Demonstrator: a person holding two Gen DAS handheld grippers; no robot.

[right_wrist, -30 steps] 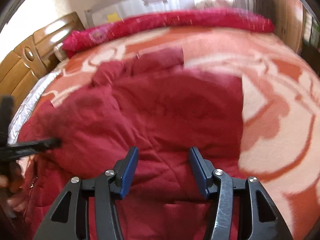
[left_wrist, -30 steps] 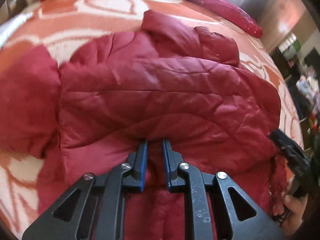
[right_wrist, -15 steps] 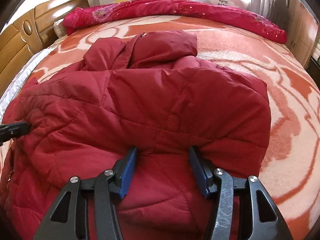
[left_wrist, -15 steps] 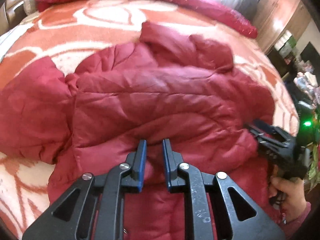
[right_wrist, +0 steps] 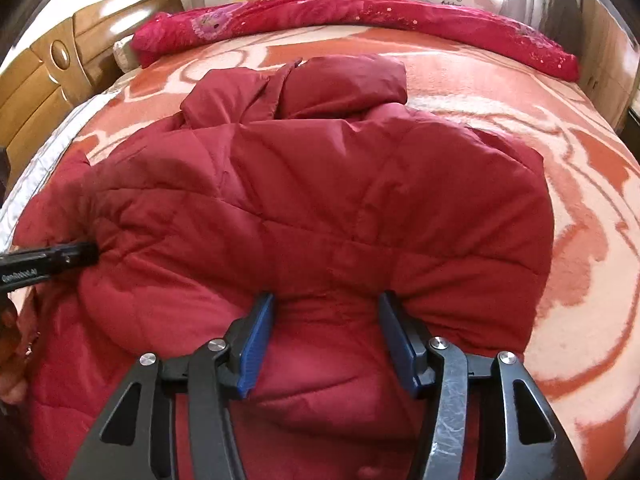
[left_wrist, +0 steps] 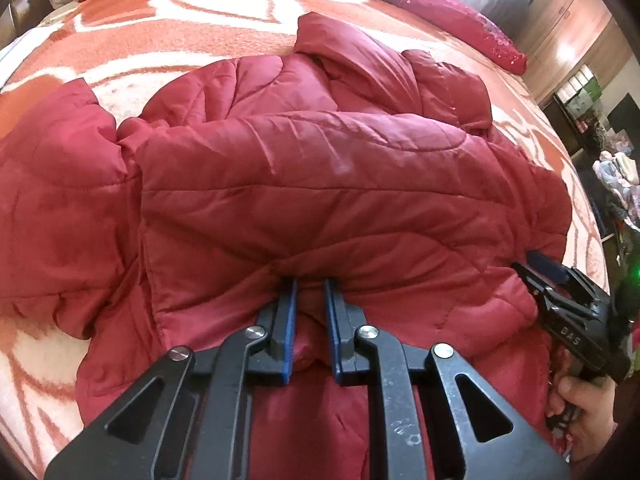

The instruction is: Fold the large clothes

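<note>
A dark red quilted jacket [left_wrist: 320, 184] lies spread on the bed, collar at the far end, its near part doubled over toward the collar. My left gripper [left_wrist: 310, 282] is shut on a pinch of the folded edge, the fabric squeezed between its blue pads. My right gripper [right_wrist: 326, 298] holds a thick puffed bunch of the same folded edge [right_wrist: 328, 320], its jaws standing about half wide with the pads pressed into the padding. Each gripper shows in the other's view: the right gripper [left_wrist: 536, 268] at the jacket's right side, the left gripper [right_wrist: 88, 254] at its left side.
An orange and white patterned blanket [right_wrist: 580, 200] covers the bed. A red bolster [right_wrist: 360, 12] lies along the far edge, with a wooden headboard [right_wrist: 52, 76] at the left. A hand [left_wrist: 584, 400] holds the right gripper's grip. Furniture and clutter [left_wrist: 616, 176] stand beyond the bed's right side.
The right gripper has swung across and down with the jacket's edge; its view went from blurred to steady. The folded edge now lies over the jacket's body. The left gripper has hardly shifted.
</note>
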